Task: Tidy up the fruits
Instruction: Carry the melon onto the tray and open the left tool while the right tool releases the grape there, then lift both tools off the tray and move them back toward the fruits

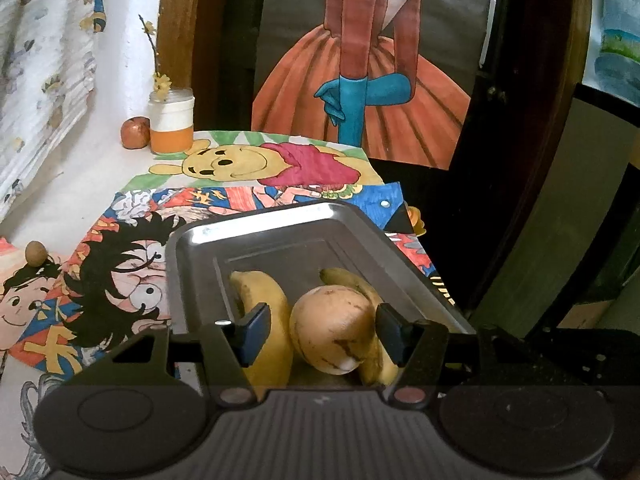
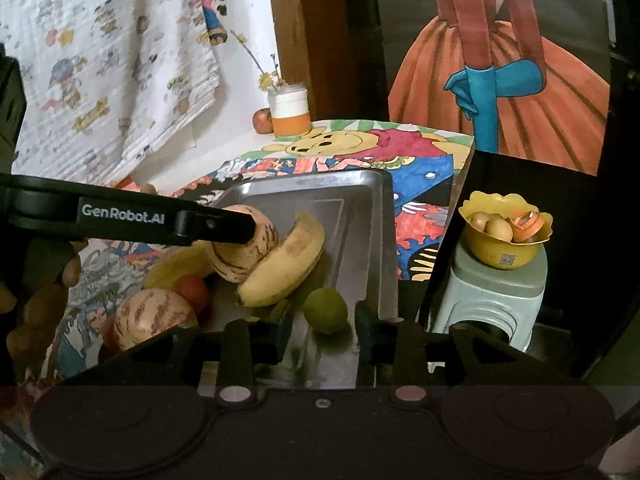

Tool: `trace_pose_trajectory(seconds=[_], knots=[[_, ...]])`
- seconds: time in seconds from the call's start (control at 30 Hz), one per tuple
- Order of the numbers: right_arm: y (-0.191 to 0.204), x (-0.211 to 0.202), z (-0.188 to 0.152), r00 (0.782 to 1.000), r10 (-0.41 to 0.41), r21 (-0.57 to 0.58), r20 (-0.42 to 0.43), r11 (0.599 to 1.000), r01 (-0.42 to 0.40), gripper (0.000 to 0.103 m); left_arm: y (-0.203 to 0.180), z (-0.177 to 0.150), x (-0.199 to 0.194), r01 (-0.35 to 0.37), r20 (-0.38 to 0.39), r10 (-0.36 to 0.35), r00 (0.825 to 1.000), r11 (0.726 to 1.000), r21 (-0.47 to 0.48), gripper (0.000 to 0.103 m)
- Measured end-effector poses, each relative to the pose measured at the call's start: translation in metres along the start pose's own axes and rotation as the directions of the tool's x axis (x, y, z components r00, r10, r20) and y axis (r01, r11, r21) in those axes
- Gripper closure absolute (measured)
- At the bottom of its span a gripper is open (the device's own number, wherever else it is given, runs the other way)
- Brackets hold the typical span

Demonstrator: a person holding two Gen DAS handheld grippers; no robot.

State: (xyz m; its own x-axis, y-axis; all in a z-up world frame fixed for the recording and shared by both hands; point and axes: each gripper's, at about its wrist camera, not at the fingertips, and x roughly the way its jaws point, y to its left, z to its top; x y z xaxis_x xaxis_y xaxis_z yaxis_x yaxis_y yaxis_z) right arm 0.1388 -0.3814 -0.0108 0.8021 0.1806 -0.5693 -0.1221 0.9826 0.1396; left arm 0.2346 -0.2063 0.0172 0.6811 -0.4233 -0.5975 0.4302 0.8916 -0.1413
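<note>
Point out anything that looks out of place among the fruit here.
Several fruits lie away from the metal tray: a striped melon and a red fruit rest beside it on the drawings. A small brown fruit sits alone on the paper, and an apple stands by the jar.

A lived-in home room: hand-coloured cartoon drawings cover the worktop, a printed cloth hangs on the white wall, and a jar holding a flower sprig stands beside a wooden door frame.
</note>
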Motion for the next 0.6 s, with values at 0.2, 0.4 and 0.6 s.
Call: trace_pose_trajectory(seconds=[0.2, 0.4, 0.6], knots=[[0.004, -0.013, 0.001, 0.999, -0.008, 0.022, 0.037, 1.0, 0.007, 0.042, 0.007, 0.001, -0.016, -0.012, 0.038, 0.013, 0.999, 1.0, -0.026, 0.029], [0.012, -0.029, 0.001, 0.998, 0.028, 0.029, 0.062, 0.999, -0.03, 0.016, 0.019, -0.006, -0.042, -0.028, 0.089, 0.034, 0.995, 0.997, -0.073, 0.012], [0.027, -0.051, -0.002, 0.995, 0.036, 0.046, 0.09, 0.998, -0.04, 0.001, 0.037, -0.019, -0.075, -0.035, 0.15, 0.057, 0.987, 0.989, -0.145, 0.0]])
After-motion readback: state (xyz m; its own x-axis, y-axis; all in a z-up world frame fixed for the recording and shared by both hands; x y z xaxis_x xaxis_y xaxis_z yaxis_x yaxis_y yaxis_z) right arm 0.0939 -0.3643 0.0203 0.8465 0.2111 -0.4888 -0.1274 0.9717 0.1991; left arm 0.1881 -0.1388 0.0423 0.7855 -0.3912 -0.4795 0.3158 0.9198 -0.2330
